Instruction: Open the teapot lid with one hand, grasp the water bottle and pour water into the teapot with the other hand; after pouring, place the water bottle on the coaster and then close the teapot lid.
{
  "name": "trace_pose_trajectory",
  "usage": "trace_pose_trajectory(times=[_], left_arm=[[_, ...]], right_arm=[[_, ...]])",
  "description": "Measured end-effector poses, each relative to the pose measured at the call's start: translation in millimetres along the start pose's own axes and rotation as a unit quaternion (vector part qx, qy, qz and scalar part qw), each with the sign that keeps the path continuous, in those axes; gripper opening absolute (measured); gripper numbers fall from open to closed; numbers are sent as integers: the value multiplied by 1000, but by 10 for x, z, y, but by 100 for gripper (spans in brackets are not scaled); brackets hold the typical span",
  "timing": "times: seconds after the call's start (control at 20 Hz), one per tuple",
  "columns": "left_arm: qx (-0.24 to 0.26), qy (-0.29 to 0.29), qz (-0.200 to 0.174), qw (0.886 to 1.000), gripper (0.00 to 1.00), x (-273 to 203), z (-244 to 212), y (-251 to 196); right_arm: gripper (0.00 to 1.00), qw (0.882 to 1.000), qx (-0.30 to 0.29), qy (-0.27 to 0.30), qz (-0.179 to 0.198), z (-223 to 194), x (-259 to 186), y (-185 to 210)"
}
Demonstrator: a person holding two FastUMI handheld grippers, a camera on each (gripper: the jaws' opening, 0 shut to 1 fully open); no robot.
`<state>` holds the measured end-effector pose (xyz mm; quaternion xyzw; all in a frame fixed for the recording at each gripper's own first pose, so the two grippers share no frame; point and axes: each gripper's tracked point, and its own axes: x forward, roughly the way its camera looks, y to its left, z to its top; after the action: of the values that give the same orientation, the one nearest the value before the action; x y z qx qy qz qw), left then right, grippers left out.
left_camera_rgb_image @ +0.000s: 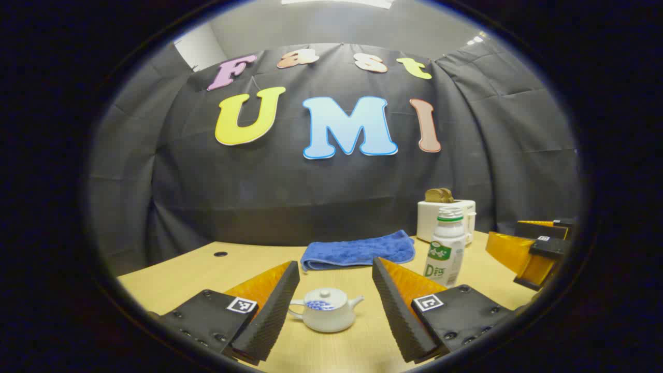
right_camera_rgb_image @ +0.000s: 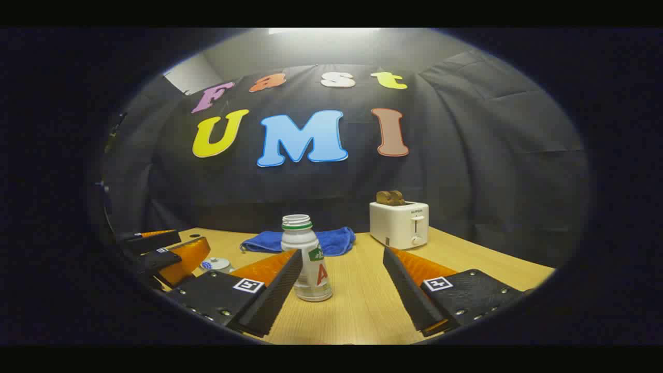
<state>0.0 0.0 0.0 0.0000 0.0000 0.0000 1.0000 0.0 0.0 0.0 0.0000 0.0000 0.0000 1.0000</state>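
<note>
Fingers of left gripper (left_camera_rgb_image: 335,290) wide apart, empty, framing teapot (left_camera_rgb_image: 326,309) bottom centre for lid; right gripper (right_camera_rgb_image: 343,282) wide apart, empty, lining up bottle (right_camera_rgb_image: 306,259).

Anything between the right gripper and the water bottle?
No. In the right gripper view the right gripper is open, and only bare table lies before the water bottle.

In the left gripper view, the teapot (left_camera_rgb_image: 325,310) is set on the table (left_camera_rgb_image: 181,274) just ahead of the left gripper (left_camera_rgb_image: 335,290), between its spread fingers, with the water bottle (left_camera_rgb_image: 446,246) ahead to the right. The towel (left_camera_rgb_image: 357,249) is laid beyond both, and the toaster (left_camera_rgb_image: 444,218) is placed behind the bottle. In the right gripper view, the bottle is found ahead of the right gripper (right_camera_rgb_image: 343,277), close to its left finger.
</note>
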Motion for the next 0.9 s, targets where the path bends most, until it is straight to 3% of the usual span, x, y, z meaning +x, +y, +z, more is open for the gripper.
trace_pose_trajectory(times=[0.1,0.15,0.2,0.35,0.4,0.45,0.7,0.9], left_arm=[[-2,18,-1,1000,98,189,-118,24],[-6,28,0,1000,90,273,-195,46],[-11,35,3,999,92,348,-247,79],[-21,58,12,998,80,564,-426,182],[-24,62,14,998,87,611,-453,200],[-25,66,15,997,75,624,-499,207],[-19,77,15,997,77,691,-611,181],[-17,88,13,996,65,751,-698,159]], right_arm=[[96,1000,0,4,5,-24,37,19],[96,1000,-2,7,8,-48,54,33],[96,1000,-3,11,12,-78,64,45],[96,1000,-4,20,18,-141,96,52],[96,1000,-4,23,18,-165,101,46],[96,1000,-5,25,18,-179,114,37],[96,999,0,38,16,-278,147,-13],[96,999,1,43,13,-323,164,-56]])
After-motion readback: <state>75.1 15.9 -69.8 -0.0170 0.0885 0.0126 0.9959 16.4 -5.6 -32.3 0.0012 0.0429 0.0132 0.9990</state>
